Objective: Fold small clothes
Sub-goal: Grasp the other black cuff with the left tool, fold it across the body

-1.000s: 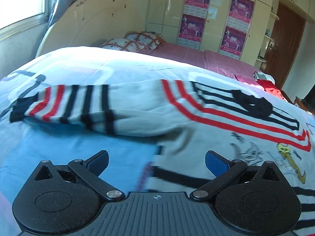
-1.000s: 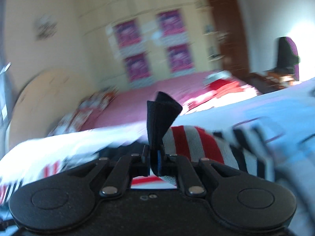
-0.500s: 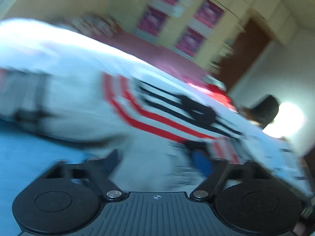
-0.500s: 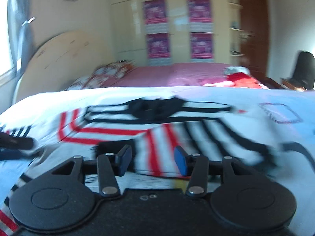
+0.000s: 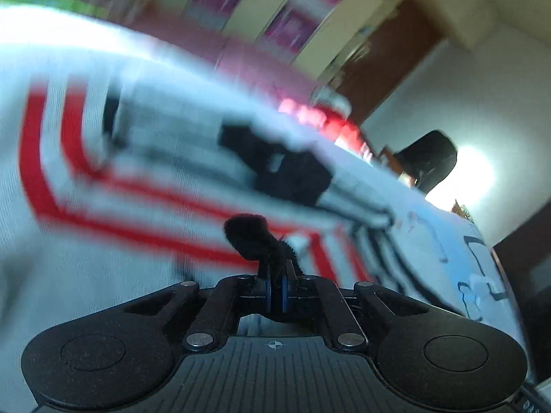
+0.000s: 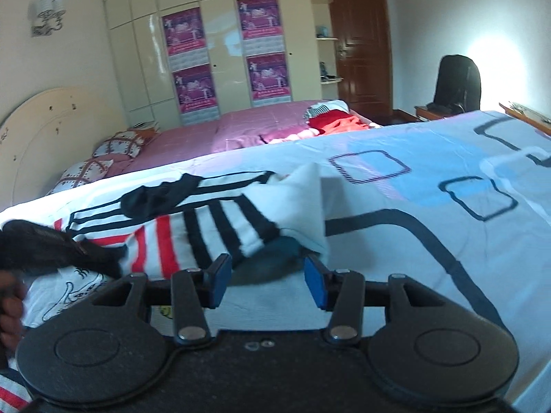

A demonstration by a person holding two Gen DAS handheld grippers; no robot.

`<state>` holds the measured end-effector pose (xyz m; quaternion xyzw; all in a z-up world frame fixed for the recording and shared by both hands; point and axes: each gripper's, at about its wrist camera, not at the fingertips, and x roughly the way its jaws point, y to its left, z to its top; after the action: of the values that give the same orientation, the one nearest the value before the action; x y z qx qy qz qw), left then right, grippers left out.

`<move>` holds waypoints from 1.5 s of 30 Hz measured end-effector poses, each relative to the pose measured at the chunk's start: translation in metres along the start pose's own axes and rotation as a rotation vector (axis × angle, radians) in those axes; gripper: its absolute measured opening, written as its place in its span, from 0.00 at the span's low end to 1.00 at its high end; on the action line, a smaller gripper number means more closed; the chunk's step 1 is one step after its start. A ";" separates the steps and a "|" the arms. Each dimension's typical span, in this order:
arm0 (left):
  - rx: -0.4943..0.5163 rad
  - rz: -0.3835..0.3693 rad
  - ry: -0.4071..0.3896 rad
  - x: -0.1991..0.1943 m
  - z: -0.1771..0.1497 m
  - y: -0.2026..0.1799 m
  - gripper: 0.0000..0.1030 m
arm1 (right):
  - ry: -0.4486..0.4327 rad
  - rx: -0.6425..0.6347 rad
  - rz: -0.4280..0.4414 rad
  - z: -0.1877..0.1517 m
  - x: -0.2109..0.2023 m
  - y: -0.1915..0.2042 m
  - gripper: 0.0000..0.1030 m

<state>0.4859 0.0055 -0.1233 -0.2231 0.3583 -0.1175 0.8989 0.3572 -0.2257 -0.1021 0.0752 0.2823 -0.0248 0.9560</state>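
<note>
A small white sweater point(image 6: 206, 227) with red and black stripes and a black collar point(image 6: 158, 196) lies on the light blue patterned bedsheet point(image 6: 430, 227). One sleeve is folded over its body. My left gripper point(image 5: 274, 292) is shut on a black edge of the sweater point(image 5: 255, 237); its view is blurred. That gripper also shows at the left of the right wrist view point(image 6: 51, 247). My right gripper point(image 6: 267, 282) is open and empty, just in front of the folded sleeve.
A second bed with a pink cover point(image 6: 241, 127) and red clothes point(image 6: 334, 120) stands behind. Patterned pillows point(image 6: 117, 141) lie by a cream headboard point(image 6: 38, 127). A wardrobe with posters point(image 6: 224, 51), a brown door point(image 6: 358, 41) and a black chair point(image 6: 454, 82) are further back.
My right gripper let go of the black cuff, laid the sleeve over the sweater and opened. My left gripper swung right and shut on a black edge of the sweater.
</note>
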 end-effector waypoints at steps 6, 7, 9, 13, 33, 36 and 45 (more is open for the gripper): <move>0.096 0.071 -0.101 -0.034 0.022 0.006 0.05 | -0.008 0.047 0.009 0.002 0.006 -0.013 0.44; 0.090 0.087 -0.074 -0.027 0.019 0.012 0.05 | -0.005 0.052 0.010 0.002 0.011 -0.014 0.43; 0.061 0.105 -0.029 -0.015 0.011 0.024 0.05 | 0.012 0.059 0.003 0.003 0.023 -0.017 0.29; 0.022 0.121 -0.025 -0.016 -0.003 0.036 0.05 | 0.039 0.069 -0.015 0.012 0.051 -0.024 0.21; 0.199 0.345 -0.065 0.003 -0.008 0.033 0.40 | 0.108 0.142 0.123 0.073 0.192 -0.066 0.37; 0.172 0.320 -0.070 -0.001 -0.006 0.034 0.12 | 0.154 0.242 0.235 0.071 0.215 -0.078 0.22; 0.186 0.408 -0.142 -0.002 -0.020 0.027 0.09 | 0.087 0.061 0.090 0.071 0.207 -0.067 0.12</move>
<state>0.4723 0.0232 -0.1480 -0.0697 0.3195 0.0501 0.9437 0.5629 -0.3037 -0.1642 0.1180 0.3190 0.0128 0.9403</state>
